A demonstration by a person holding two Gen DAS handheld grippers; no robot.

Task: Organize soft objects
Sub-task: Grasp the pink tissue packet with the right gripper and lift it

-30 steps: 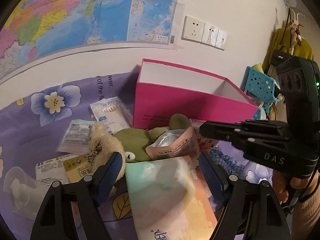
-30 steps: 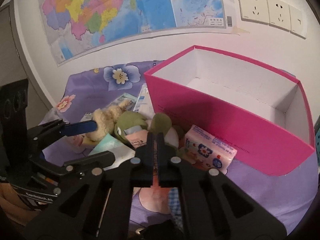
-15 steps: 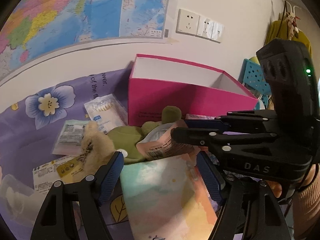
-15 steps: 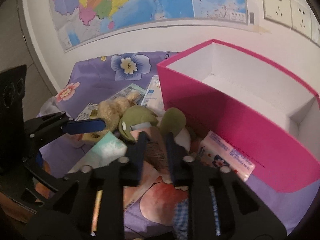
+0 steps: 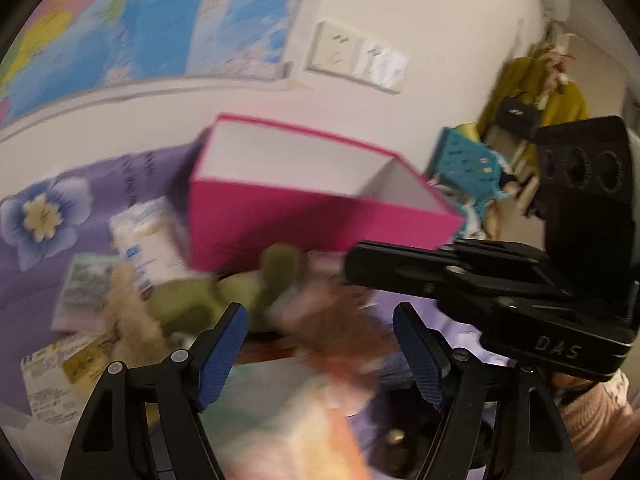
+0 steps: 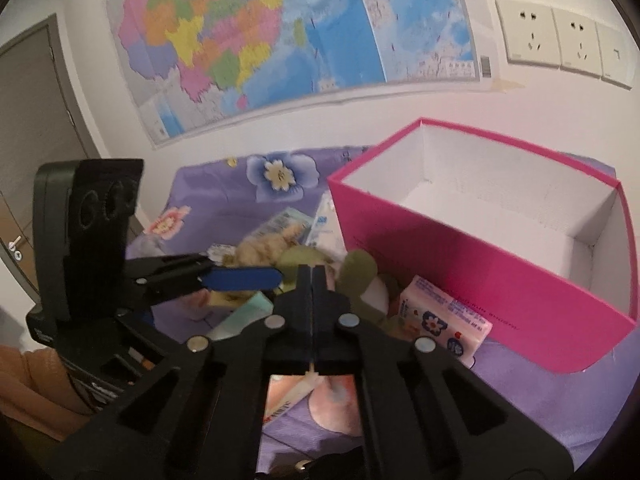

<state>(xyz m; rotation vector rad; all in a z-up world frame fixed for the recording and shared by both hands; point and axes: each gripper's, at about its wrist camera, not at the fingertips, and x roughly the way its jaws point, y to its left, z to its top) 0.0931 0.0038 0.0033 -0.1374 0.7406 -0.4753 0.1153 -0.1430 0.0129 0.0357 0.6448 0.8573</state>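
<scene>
Two grippers are over the pile, and nothing has reached the open pink cardboard box with white inside [image 6: 492, 216] yet; its floor shows bare.

Right gripper [image 6: 312, 280]: jaws pressed together tip to tip. A thin pinkish packet edge [image 6: 298, 390] shows under the closed fingers, low in the right wrist view. It looks pinched, but the contact point is hidden, so I cannot say for certain that anything is held.

Left gripper [image 5: 320, 354]: blue-padded jaws spread wide, holding nothing, poised above a pastel flat pouch [image 5: 280, 412]. The left wrist view is badly motion-blurred.

Soft items sit in a heap against the box's near wall on the purple floral cloth [image 6: 208, 184]: an olive-green plush turtle [image 6: 356, 268], a beige fuzzy plush toy [image 6: 268, 246] touching it, and a pink wrapped tissue pack with a flower print [image 6: 444, 316] just beside the box wall.

Risks, my judgement:
- If a packet is held, only its edge is pinched, so it could slide out on the way to the box.
- The two grippers are close together over the same heap. A hurried move could knock them into each other.
- A lifted packet may drag the turtle or tissue pack, since they overlap.
- A low carry could catch the box rim and shove the light box across the cloth.
</scene>
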